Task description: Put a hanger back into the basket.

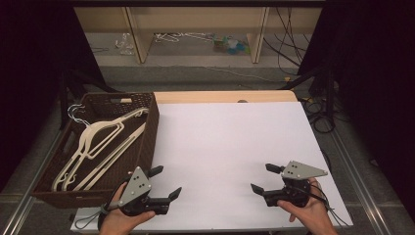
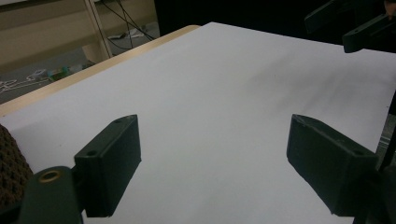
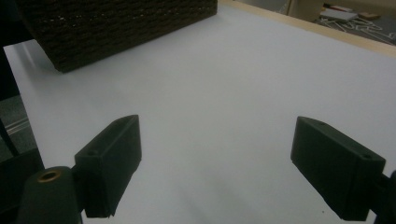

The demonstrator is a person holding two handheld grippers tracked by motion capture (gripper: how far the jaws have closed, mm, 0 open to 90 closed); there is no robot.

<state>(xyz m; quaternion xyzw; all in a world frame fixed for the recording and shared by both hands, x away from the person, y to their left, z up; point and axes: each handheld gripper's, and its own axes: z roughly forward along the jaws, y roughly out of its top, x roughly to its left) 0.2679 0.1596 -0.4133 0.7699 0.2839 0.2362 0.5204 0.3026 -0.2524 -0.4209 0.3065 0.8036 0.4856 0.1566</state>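
A dark brown woven basket [image 1: 147, 132] stands at the table's left edge and holds several cream plastic hangers [image 1: 100, 144]. My left gripper [image 1: 166, 181] hovers open near the front edge, just right of the basket's front corner, nothing between its jaws. In the left gripper view my left gripper [image 2: 215, 163] faces bare white table. My right gripper [image 1: 266, 177] is open at the front right, jaws pointing left over the white table [image 1: 230, 147]. In the right gripper view my right gripper [image 3: 217, 168] is wide apart, with the basket [image 3: 116, 28] far ahead.
A wooden strip [image 1: 225, 96] borders the table's far edge. Beyond it stand wooden shelf legs [image 1: 137, 34], with hangers and small items on the floor. Cables [image 1: 318, 115] lie right of the table. The other gripper's jaws [image 2: 359, 23] show top right in the left gripper view.
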